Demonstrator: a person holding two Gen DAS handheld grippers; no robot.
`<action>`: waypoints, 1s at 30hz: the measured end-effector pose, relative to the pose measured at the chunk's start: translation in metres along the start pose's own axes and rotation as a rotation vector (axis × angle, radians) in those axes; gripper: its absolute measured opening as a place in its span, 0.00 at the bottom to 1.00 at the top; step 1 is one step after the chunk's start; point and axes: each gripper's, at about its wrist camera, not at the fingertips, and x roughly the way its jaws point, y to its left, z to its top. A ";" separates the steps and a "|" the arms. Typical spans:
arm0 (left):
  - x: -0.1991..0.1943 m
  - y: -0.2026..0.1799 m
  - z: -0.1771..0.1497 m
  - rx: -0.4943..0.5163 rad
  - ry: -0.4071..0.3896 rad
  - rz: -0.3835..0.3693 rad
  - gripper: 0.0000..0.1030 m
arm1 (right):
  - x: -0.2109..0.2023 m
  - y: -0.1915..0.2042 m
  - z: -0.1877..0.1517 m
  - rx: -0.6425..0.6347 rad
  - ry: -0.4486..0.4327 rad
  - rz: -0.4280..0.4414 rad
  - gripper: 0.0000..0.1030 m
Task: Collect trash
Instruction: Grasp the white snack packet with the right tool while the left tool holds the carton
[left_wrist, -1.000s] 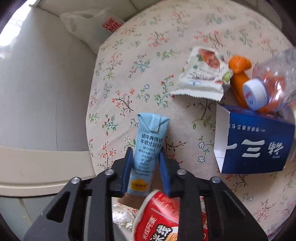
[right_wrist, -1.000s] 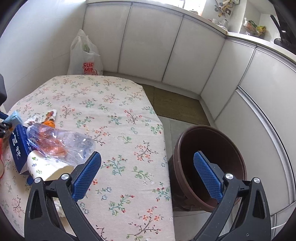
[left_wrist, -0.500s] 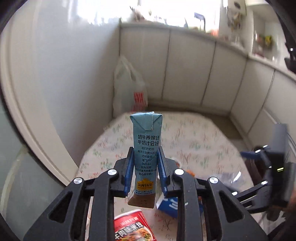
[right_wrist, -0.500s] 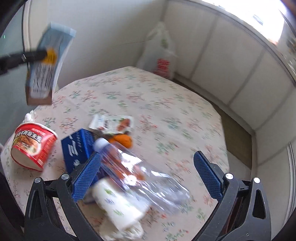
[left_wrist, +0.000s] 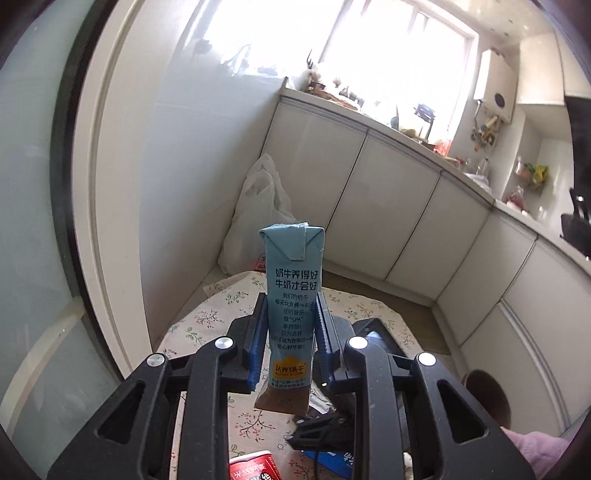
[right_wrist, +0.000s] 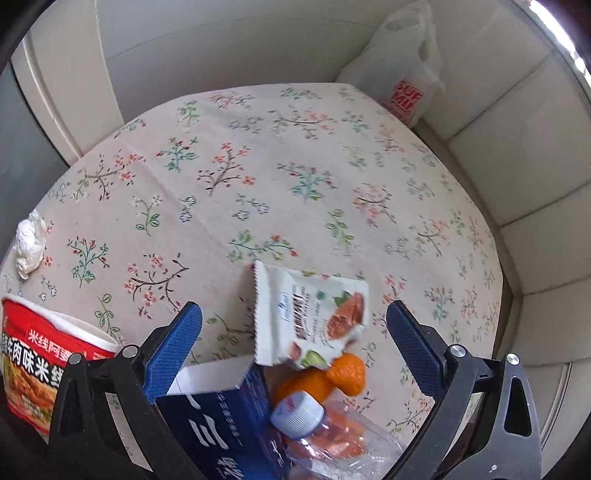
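Note:
My left gripper (left_wrist: 290, 341) is shut on a light blue milk carton (left_wrist: 293, 291), held upright high above the floral table (left_wrist: 207, 317). A brown bin (left_wrist: 487, 397) shows low at the right in the left wrist view. My right gripper (right_wrist: 293, 343) stands open, pointing down over a white snack wrapper (right_wrist: 314, 317), orange peel (right_wrist: 332, 373), a clear plastic bottle with a white cap (right_wrist: 299, 411) and a dark blue box (right_wrist: 218, 417). A red noodle cup (right_wrist: 40, 354) and a crumpled tissue (right_wrist: 29, 242) lie at the left.
A white plastic bag (right_wrist: 406, 77) leans by the cabinets beyond the table's far corner, also the bag (left_wrist: 258, 206) in the left wrist view. White cabinets (left_wrist: 388, 221) and a counter run along the back. A pink sleeve (left_wrist: 535, 450) shows at the lower right.
My left gripper lifted the milk carton off the table and tipped up to face the cabinets. My right gripper swung from beside the brown bin to above the pile of trash.

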 end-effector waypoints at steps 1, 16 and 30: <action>-0.001 0.001 0.000 -0.008 -0.002 -0.002 0.24 | 0.004 0.004 0.003 -0.017 0.013 -0.008 0.93; -0.014 -0.016 -0.010 0.083 -0.035 0.018 0.24 | 0.021 -0.027 -0.008 0.163 0.049 0.084 0.09; 0.003 -0.051 -0.027 0.158 0.017 -0.002 0.24 | -0.064 -0.108 -0.050 0.347 -0.160 0.017 0.07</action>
